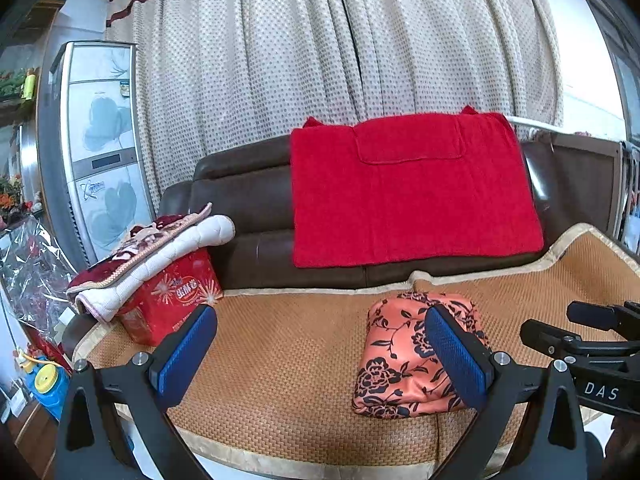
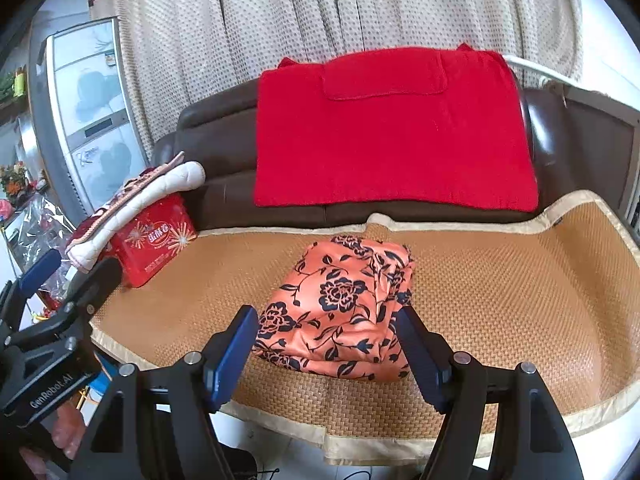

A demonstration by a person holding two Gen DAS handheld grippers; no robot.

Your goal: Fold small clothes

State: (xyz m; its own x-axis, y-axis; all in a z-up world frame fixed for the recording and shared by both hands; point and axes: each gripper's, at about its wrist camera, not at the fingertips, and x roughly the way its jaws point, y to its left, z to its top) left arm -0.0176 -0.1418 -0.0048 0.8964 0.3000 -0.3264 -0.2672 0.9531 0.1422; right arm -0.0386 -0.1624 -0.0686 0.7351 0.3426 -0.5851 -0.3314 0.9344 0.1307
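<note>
A small orange garment with a black flower print (image 1: 404, 364) lies folded into a compact rectangle on the woven mat (image 1: 280, 360); it also shows in the right wrist view (image 2: 340, 308). My left gripper (image 1: 320, 356) is open and empty, held above the mat to the garment's left, its right finger overlapping the garment in view. My right gripper (image 2: 326, 354) is open and empty, held just in front of the garment's near edge. The right gripper also shows at the right of the left wrist view (image 1: 580, 340), and the left gripper at the left of the right wrist view (image 2: 60, 280).
The mat (image 2: 500, 300) covers a brown sofa seat. A red towel (image 1: 408, 192) hangs over the sofa back. A red box (image 1: 172, 296) with folded quilts (image 1: 152, 256) on it stands at the mat's left end. A tall cabinet (image 1: 96, 140) and curtain stand behind.
</note>
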